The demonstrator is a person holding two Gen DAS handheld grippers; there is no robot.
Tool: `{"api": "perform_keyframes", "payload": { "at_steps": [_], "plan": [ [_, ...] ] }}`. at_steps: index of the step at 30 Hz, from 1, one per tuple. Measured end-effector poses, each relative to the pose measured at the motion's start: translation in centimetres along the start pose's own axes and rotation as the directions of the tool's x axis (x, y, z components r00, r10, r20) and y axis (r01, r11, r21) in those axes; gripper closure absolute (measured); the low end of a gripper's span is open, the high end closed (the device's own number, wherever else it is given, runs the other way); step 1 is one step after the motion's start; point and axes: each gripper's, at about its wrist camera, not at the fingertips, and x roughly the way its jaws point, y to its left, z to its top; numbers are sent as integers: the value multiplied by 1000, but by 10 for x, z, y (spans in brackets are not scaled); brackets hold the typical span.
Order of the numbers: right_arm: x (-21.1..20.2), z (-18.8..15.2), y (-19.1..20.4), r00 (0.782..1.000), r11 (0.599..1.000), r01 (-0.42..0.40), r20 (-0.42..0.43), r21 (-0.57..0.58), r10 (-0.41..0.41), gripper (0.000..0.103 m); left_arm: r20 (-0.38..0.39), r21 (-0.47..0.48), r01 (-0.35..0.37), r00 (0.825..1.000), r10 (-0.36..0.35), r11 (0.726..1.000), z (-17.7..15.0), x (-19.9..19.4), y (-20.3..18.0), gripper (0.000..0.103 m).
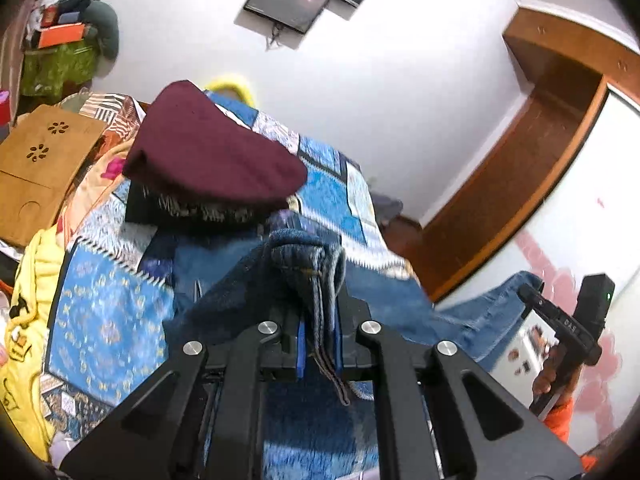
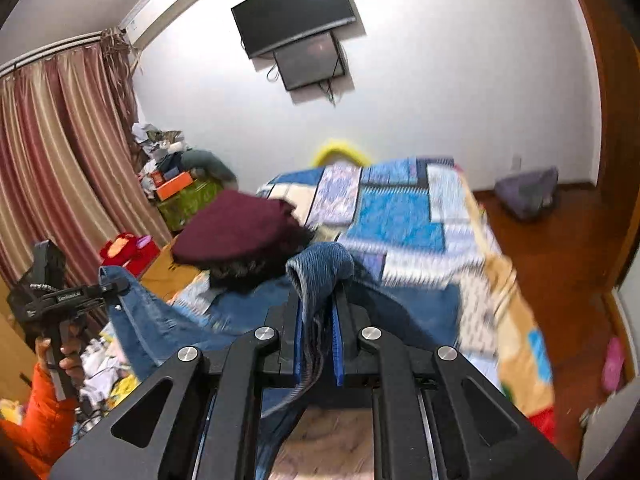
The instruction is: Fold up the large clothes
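A pair of blue jeans (image 1: 408,316) hangs stretched between my two grippers above the bed. My left gripper (image 1: 319,320) is shut on a bunched edge of the jeans (image 1: 308,256). My right gripper (image 2: 317,320) is shut on another bunched edge of the jeans (image 2: 320,268). In the left wrist view the right gripper (image 1: 532,296) shows at the far right, clamped on the denim. In the right wrist view the left gripper (image 2: 120,286) shows at the left, clamped on the denim (image 2: 160,320). The lower part of the jeans is hidden behind the grippers.
A bed with a blue patchwork quilt (image 1: 108,320) lies under the jeans. A folded maroon garment (image 1: 212,152) sits on a dark folded one (image 1: 192,212) further up the bed. A wooden lap desk (image 1: 40,168) lies at the left. Wooden floor (image 2: 552,272) is right of the bed.
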Motion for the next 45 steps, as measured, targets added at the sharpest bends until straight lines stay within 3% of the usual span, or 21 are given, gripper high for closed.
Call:
{"api": "perform_keyframes", "payload": {
  "at_steps": [4,7,11,15,20,22,25,28,32,38,42,45],
  "plan": [
    [33,16,-22,999,998,50,-7,43,-50,93,13,-68,-22,1000,23,997,23,28,21,94],
    [70,17,-46,996,991,82,-52,106,-77,93,-21,-111,-52,999,50,992,33,62,42,94],
    [115,10,-67,986,983,120,-135,142,-101,93,-87,-126,-147,987,137,981,34,111,62,94],
    [158,-3,-91,966,969,170,-223,181,-128,93,-171,-50,-255,955,243,966,27,162,73,93],
    [185,-18,-112,941,953,213,-308,217,-141,92,-263,3,-294,922,284,956,18,202,89,91],
    [190,-22,-116,925,948,237,-347,213,-154,89,-308,25,-307,903,300,951,15,213,95,80],
    [194,-23,-119,902,944,267,-395,192,-175,77,-350,50,-320,882,317,946,11,219,102,69],
    [181,-17,-113,898,945,300,-374,134,-232,68,-347,76,-318,880,324,945,12,211,100,57],
    [156,-8,-97,906,951,304,-324,51,-272,62,-296,112,-313,896,332,943,18,187,88,50],
    [144,-12,-63,914,974,222,-336,-49,-226,50,-245,159,-261,924,294,952,18,160,64,37],
    [155,-35,-38,892,976,173,-399,-133,-212,50,-298,230,-227,909,291,946,-3,171,47,36],
    [171,-57,-27,859,978,128,-474,-164,-192,50,-363,274,-220,878,313,936,-26,186,44,36]
  ]
}}
